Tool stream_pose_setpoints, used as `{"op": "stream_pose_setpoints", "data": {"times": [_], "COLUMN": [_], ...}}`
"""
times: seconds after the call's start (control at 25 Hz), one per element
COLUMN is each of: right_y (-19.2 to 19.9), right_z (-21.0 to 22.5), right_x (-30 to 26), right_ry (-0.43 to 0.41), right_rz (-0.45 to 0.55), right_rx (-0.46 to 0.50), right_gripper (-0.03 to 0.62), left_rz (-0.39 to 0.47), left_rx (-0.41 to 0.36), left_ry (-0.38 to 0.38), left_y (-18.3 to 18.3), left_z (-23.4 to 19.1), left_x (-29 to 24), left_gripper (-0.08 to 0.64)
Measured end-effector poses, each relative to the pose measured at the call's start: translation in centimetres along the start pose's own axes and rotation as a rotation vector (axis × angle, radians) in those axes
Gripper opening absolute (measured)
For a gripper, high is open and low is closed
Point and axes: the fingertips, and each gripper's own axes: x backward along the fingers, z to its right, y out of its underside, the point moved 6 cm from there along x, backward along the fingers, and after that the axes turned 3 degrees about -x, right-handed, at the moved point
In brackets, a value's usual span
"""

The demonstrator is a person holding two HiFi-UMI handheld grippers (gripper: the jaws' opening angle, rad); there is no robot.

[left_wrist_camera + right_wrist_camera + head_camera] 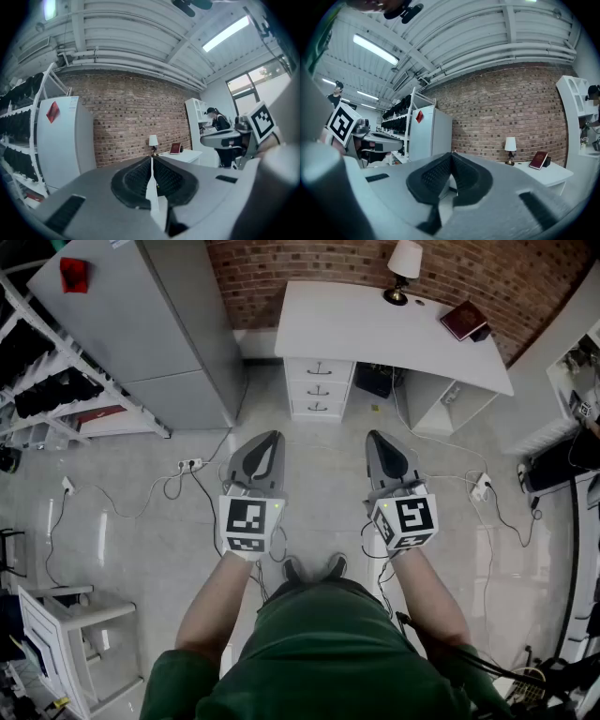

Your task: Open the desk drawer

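A white desk (375,329) stands against the brick wall ahead, with a stack of three shut drawers (319,388) under its left end. My left gripper (267,437) and right gripper (377,437) are held level side by side over the floor, well short of the desk. Both are shut with nothing between the jaws. In the left gripper view the left gripper (151,159) shows its tips meeting, the desk (185,154) far beyond. The right gripper (451,153) looks the same in its own view, with the desk (543,172) to the right.
A grey cabinet (141,324) stands left of the desk, with shelving (47,381) beyond it. A lamp (403,268) and a red book (463,320) sit on the desk. Cables and a power strip (190,465) lie on the floor. A person (216,123) works at the far right.
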Motion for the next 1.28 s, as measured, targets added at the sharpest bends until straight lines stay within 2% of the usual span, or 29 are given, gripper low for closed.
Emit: {"op": "stream_pose_setpoints", "data": {"times": [0.24,0.52,0.68,1.04,1.28], "right_y": [0.4,0.9,1.2,1.7,2.2], "right_z": [2.2,4.8,6.4,8.1,8.7], "right_x": [0.8,2.2,2.7,1.6,0.0], "right_ry": [-0.007,-0.078,-0.087,-0.09,-0.07], "right_rz": [0.005,0.013,0.011,-0.004,-0.019], "right_rx": [-0.006,-0.025,-0.031,-0.052,-0.045], "right_gripper": [-0.003,0.0,0.0,0.0,0.0], "left_rz": [-0.002,-0.038,-0.058,-0.07,-0.059], "left_rx": [0.01,0.018,0.002,0.03,0.044], "left_ry": [-0.001,0.0,-0.001,-0.019,0.005], "left_y": [-0.2,-0.4,-0.3,-0.3,0.5], "left_z": [2.2,5.7,7.2,6.7,5.7], "left_x": [-1.1,-2.5,-3.1,-4.7,-6.8], "left_gripper": [0.009,0.009,0.009,0.01,0.011]}}
